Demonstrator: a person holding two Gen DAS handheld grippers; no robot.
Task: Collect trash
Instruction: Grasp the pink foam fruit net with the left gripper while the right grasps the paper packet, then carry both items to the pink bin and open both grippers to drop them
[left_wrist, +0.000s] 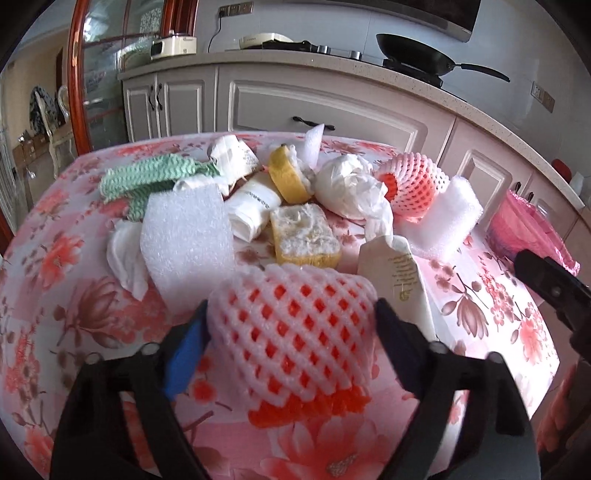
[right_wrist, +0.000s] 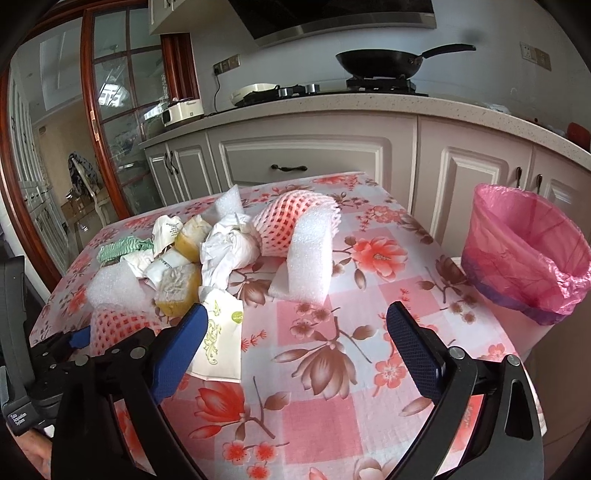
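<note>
A pink-and-white foam fruit net (left_wrist: 291, 325) lies on the flowered tablecloth (left_wrist: 480, 302) at the near edge of a trash pile. My left gripper (left_wrist: 291, 314) has both pads against the net's sides, holding it on the table. In the right wrist view the same net (right_wrist: 114, 325) shows at lower left with the left gripper (right_wrist: 70, 341) around it. My right gripper (right_wrist: 297, 310) hovers open over bare tablecloth (right_wrist: 332, 369), nothing between its fingers; a white printed paper packet (right_wrist: 218, 339) lies just by its left finger. A bin lined with a pink bag (right_wrist: 524, 258) stands off the table's right side.
The pile holds white foam sheets (left_wrist: 184, 236), yellow sponges (left_wrist: 304, 236), crumpled tissue (left_wrist: 351, 188), a second foam net (left_wrist: 413, 184), a green cloth (left_wrist: 147, 177) and a bent foam block (right_wrist: 306, 258). Kitchen cabinets (right_wrist: 306, 155) with a wok (right_wrist: 380, 61) stand behind the table.
</note>
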